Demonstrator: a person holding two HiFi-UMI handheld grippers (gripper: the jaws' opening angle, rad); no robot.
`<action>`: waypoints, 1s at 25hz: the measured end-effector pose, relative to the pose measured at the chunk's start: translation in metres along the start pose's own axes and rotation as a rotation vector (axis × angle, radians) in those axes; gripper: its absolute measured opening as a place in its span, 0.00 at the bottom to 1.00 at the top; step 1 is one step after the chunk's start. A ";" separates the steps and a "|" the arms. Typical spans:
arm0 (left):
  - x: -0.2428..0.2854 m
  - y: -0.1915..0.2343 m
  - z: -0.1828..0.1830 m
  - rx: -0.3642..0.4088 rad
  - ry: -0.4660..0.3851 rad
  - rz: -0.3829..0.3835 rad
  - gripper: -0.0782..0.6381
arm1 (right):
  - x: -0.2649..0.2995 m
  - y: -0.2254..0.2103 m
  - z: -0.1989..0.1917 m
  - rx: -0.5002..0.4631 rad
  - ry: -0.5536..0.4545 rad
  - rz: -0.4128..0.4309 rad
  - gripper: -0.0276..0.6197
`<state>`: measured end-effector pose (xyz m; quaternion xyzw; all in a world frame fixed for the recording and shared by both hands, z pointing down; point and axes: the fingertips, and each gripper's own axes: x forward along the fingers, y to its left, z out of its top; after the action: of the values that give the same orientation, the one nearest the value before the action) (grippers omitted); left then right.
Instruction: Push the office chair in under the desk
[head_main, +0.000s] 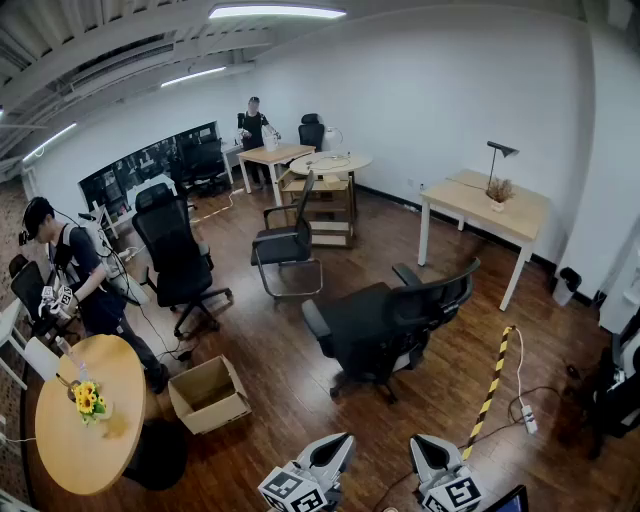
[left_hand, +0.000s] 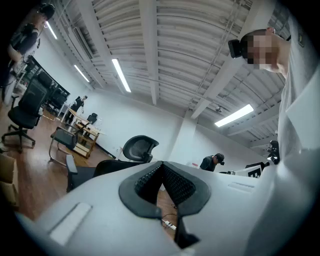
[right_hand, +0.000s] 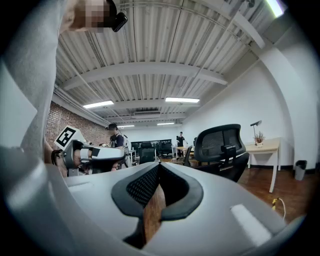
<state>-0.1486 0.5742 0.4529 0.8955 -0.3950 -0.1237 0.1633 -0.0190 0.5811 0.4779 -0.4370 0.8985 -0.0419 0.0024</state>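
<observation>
Item one, my left claw (head_main: 338, 447) and right claw (head_main: 424, 448): side by side at the bottom of the head view, each with its jaws pressed together on nothing. Item two, the black office chair (head_main: 385, 325): it stands on the wood floor (head_main: 270, 350) ahead of both claws and apart from them, and the light wooden desk (head_main: 485, 205) sits farther ahead and to the right, well apart from the chair. Item three, sundries: an open cardboard box (head_main: 208, 395) ahead-left of the left claw, and a yellow-black strip (head_main: 492, 385) just ahead-right of the right claw.
</observation>
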 end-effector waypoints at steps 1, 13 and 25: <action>0.001 -0.001 0.000 -0.003 0.001 0.001 0.12 | 0.000 -0.001 0.000 0.000 0.002 0.001 0.05; 0.019 -0.005 -0.008 -0.014 0.002 0.017 0.12 | -0.005 -0.020 0.002 -0.005 0.011 0.013 0.05; 0.054 -0.018 -0.016 0.004 -0.023 0.067 0.12 | -0.008 -0.062 0.008 -0.016 0.000 0.058 0.05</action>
<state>-0.0954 0.5489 0.4559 0.8807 -0.4268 -0.1275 0.1611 0.0344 0.5486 0.4749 -0.4108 0.9110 -0.0348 0.0000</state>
